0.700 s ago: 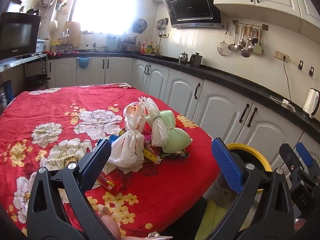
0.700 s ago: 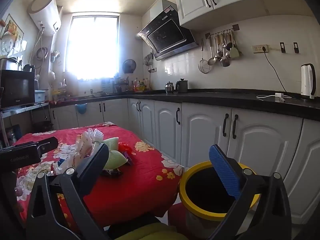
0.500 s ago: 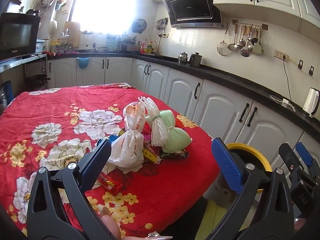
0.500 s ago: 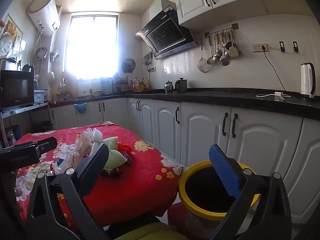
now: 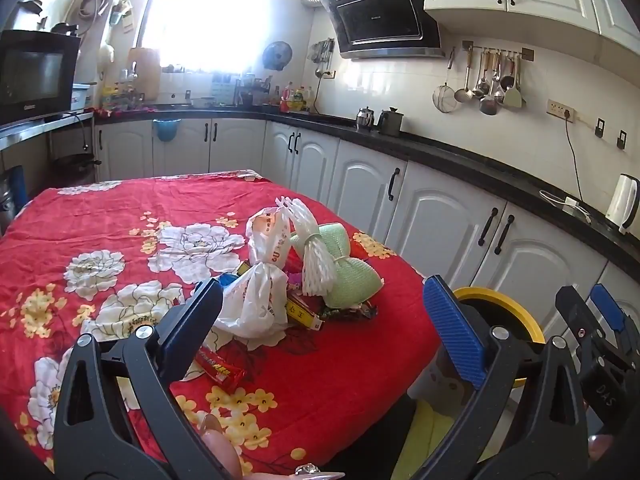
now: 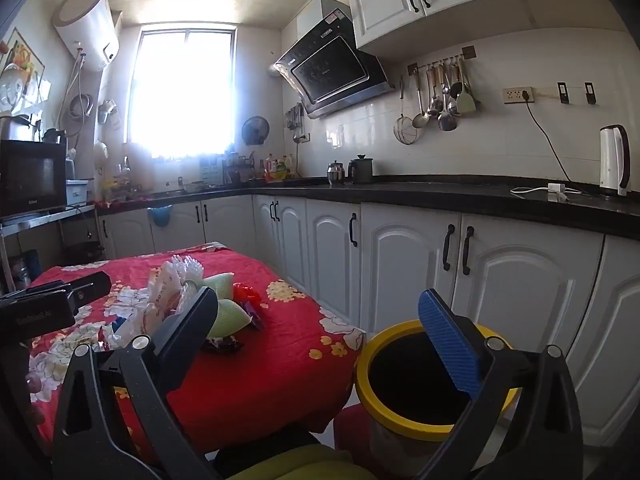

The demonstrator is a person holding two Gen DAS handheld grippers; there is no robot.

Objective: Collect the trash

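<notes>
A heap of trash lies near the right edge of the red flowered table (image 5: 120, 208): a knotted white plastic bag (image 5: 256, 296), a pale green pouch (image 5: 348, 276), a white foam net (image 5: 316, 256), a yellow wrapper (image 5: 302, 312) and a red wrapper (image 5: 220, 368). My left gripper (image 5: 324, 320) hovers open and empty just short of the heap. A yellow-rimmed bin (image 6: 420, 384) stands on the floor to the right of the table. My right gripper (image 6: 320, 332) is open and empty, level with the table corner and the bin; the heap (image 6: 188, 296) shows to its left.
White base cabinets (image 6: 400, 248) under a black counter run along the right and far walls. A kettle (image 6: 614, 160) stands on the counter. A yellow-green cushion (image 6: 304, 462) sits below the table edge. The right gripper's body (image 5: 596, 344) shows beside the bin.
</notes>
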